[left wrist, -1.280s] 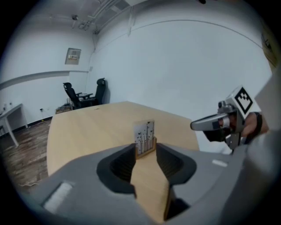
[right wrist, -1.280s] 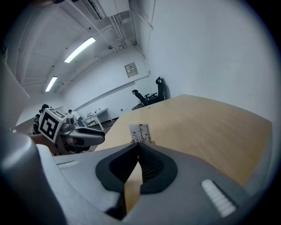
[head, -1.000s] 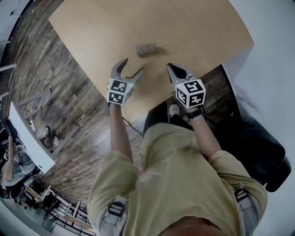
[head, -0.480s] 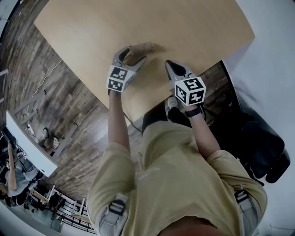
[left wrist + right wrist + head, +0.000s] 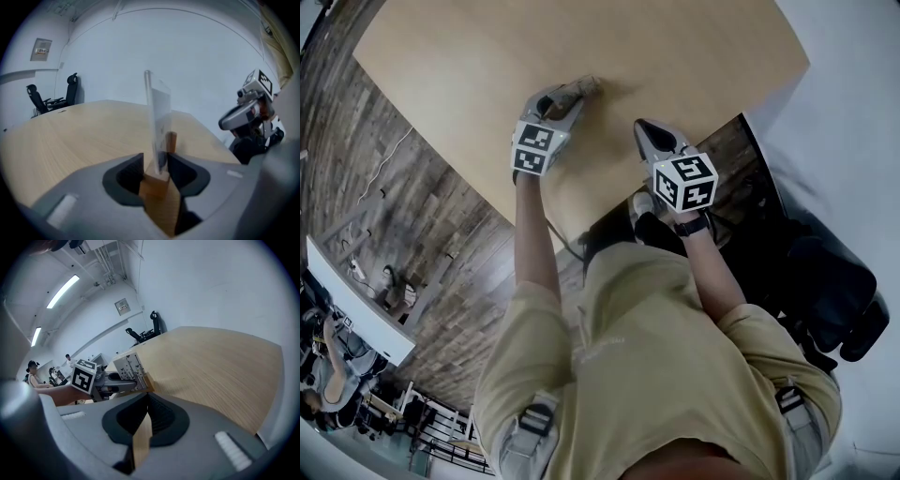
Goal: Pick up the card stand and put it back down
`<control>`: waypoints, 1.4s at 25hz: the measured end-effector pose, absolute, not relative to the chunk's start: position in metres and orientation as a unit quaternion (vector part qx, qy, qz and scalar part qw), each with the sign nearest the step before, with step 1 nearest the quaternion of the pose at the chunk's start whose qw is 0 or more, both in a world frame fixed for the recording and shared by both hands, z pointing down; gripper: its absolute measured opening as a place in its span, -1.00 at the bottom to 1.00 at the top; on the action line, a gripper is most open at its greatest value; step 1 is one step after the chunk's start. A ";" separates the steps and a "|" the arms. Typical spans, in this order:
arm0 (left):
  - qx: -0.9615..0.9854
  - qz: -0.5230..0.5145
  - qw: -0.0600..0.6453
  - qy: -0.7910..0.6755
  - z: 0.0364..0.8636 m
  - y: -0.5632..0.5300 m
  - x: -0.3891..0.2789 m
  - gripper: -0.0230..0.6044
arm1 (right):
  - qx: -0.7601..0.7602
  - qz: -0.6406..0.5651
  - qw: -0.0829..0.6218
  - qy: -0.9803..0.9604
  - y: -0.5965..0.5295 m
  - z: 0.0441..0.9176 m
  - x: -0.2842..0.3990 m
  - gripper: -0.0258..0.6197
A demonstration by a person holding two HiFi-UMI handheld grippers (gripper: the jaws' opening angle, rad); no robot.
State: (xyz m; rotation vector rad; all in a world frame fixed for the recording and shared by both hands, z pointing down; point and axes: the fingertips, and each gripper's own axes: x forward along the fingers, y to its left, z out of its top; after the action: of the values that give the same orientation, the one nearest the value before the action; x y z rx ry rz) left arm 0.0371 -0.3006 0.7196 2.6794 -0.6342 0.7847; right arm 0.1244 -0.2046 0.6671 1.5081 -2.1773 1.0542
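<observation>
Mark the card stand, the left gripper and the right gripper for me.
card stand [image 5: 158,112]: left gripper view, on its clear upright panel.
left gripper [image 5: 567,98]: head view, midway between its fingertips.
right gripper [image 5: 147,395]: right gripper view, where its two fingertips meet.

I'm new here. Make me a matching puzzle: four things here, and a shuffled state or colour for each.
1 left gripper
2 right gripper
3 card stand
4 office chair

A black
B shut, empty
C upright, clear panel
D shut on the card stand

Pairs: 1-D, 2-B, 3-C, 4-A.
The left fingers have just been closing, with the card stand between them.
</observation>
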 end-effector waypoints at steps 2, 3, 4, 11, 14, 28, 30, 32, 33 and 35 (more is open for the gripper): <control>0.926 0.277 0.136 -0.219 0.720 -0.299 0.038 -0.51 | 0.524 0.365 0.145 -0.755 -0.202 0.666 0.125 -0.91; 0.925 0.281 0.134 -0.218 0.720 -0.298 0.037 -0.52 | 0.524 0.364 0.145 -0.756 -0.201 0.664 0.124 -0.91; 0.924 0.285 0.132 -0.216 0.721 -0.297 0.037 -0.52 | 0.524 0.363 0.144 -0.757 -0.200 0.663 0.124 -0.91; 0.926 0.280 0.135 -0.213 0.711 -0.281 0.040 -0.55 | 0.526 0.353 0.135 -0.762 -0.193 0.649 0.128 -0.91; 0.926 0.274 0.133 -0.223 0.700 -0.266 0.043 -0.56 | 0.526 0.347 0.126 -0.766 -0.183 0.637 0.132 -0.91; 0.928 0.238 0.098 -0.268 0.585 -0.169 0.075 -0.56 | 0.531 0.276 0.064 -0.798 -0.122 0.555 0.162 -0.91; 0.925 0.229 0.096 -0.287 0.562 -0.158 0.075 -0.56 | 0.528 0.257 0.053 -0.808 -0.117 0.537 0.163 -0.91; 0.921 0.218 0.100 -0.307 0.540 -0.139 0.076 -0.56 | 0.524 0.240 0.044 -0.816 -0.104 0.519 0.165 -0.91; 0.918 0.211 0.105 -0.319 0.529 -0.127 0.077 -0.56 | 0.522 0.234 0.041 -0.819 -0.094 0.511 0.166 -0.91; 0.910 0.195 0.116 -0.346 0.508 -0.106 0.073 -0.56 | 0.518 0.222 0.035 -0.825 -0.077 0.495 0.165 -0.91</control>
State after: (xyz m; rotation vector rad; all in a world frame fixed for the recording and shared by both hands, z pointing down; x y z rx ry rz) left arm 0.0730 -0.1056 0.5077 2.6660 -1.0137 0.5722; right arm 0.1646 -0.0766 0.4951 1.5911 -2.5368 0.6829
